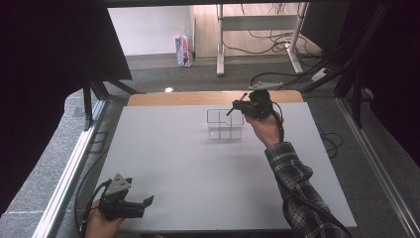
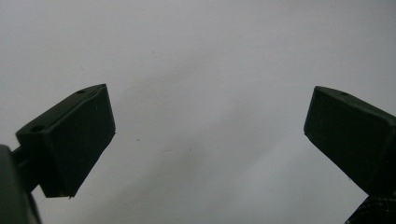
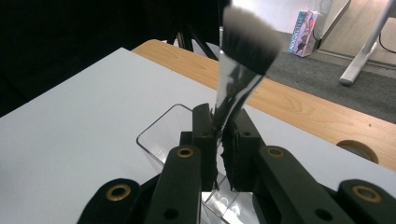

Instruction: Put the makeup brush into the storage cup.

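Your right gripper point(image 3: 219, 140) is clenched on a flat brush point(image 3: 243, 60), its jaws pinching the shiny ferrule, with the dark, pale-tipped bristles standing up above them. You hold it just over the clear plastic organiser point(image 1: 224, 124), an open box with dividers that sits toward the far middle of the white table point(image 1: 198, 168); in the right gripper view its rim point(image 3: 159, 128) shows directly beneath the jaws. Nothing lies between the brush and the organiser. Your left gripper point(image 1: 141, 204) rests at the near left edge of the table, well apart from the organiser, jaws spread wide with only bare table between them point(image 2: 205, 130). Beyond the table's wooden edge point(image 1: 208, 97), a small colourful carton point(image 1: 183, 50) stands on the floor beside desk legs point(image 1: 220, 44) and loose cables.
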The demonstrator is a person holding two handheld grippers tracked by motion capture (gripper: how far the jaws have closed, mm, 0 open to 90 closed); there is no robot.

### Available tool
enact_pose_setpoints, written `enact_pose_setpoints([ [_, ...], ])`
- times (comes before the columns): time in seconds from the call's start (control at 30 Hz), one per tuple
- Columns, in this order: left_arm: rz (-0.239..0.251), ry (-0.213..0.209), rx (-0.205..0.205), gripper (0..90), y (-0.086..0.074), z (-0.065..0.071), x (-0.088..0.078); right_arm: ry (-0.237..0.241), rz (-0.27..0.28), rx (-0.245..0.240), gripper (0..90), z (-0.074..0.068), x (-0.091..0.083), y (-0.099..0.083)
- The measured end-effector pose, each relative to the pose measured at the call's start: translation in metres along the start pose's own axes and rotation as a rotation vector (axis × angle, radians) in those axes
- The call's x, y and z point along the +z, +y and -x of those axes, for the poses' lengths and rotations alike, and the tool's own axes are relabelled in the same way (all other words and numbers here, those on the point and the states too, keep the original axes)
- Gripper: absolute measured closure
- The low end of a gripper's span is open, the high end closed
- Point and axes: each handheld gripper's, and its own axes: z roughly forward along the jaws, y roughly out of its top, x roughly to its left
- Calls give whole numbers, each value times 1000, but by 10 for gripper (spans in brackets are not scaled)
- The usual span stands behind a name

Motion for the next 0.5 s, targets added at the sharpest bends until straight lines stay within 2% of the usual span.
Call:
enact_pose_setpoints([
  [0.5, 1, -1, 1, 28, 0, 0, 0, -27, -35, -29, 835, -2, 18, -1],
])
